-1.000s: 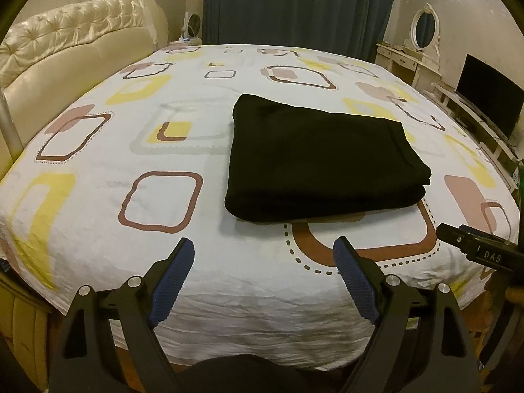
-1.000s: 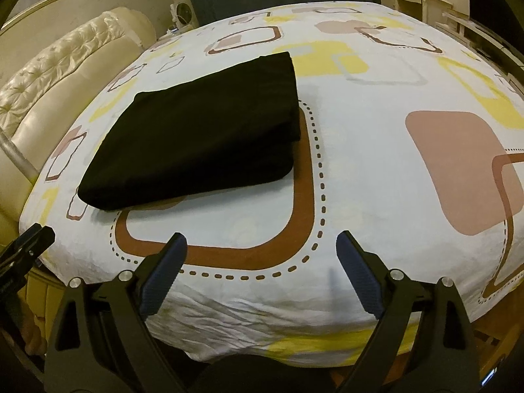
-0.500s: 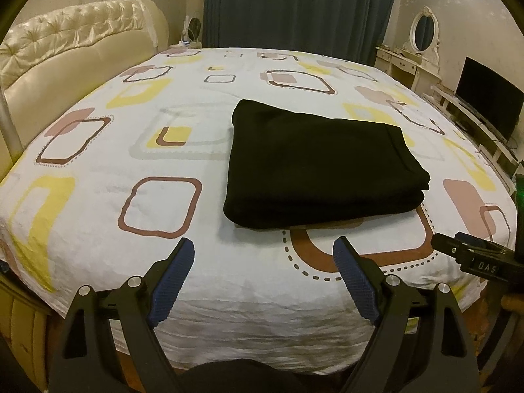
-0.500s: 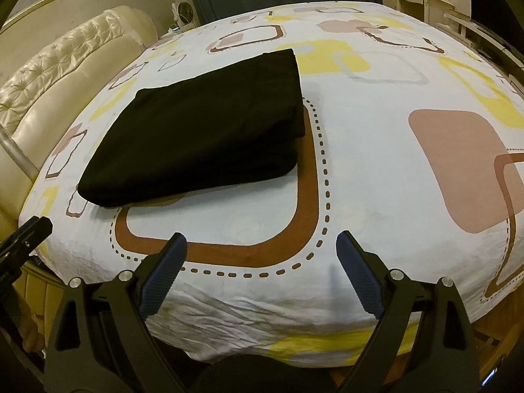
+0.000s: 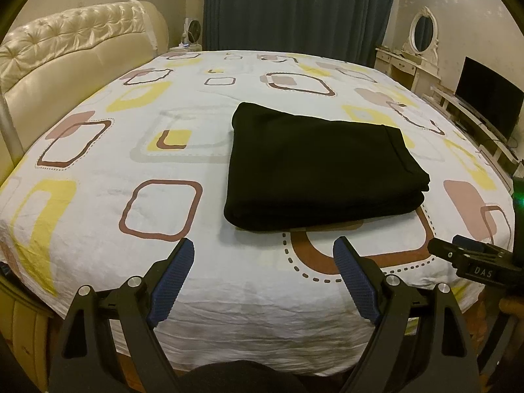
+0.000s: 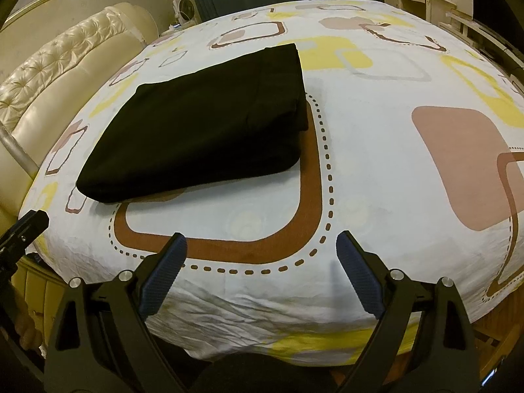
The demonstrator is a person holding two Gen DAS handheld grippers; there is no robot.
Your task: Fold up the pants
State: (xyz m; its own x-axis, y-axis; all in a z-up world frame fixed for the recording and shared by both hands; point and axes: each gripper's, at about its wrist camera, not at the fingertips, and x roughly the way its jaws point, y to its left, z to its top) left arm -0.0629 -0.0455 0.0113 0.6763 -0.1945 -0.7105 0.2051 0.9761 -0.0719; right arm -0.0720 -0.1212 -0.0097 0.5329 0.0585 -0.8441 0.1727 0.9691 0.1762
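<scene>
Left gripper [image 5: 263,252] and right gripper [image 6: 262,245] both hover, fingers spread wide.

1. Location type: bedroom in a home.
2. Bed [image 5: 98,170]: large, with a white sheet printed with yellow, brown and pink rounded squares.
3. Headboard [image 5: 65,49]: cream, tufted and padded, at the left of the bed.
4. Curtain [image 5: 294,6]: dark, full-length, behind the bed.
5. Dressing table [image 5: 406,65]: white, with an oval mirror [image 5: 424,31].
6. Television [image 5: 488,98]: flat screen on a low stand by the right wall.
</scene>
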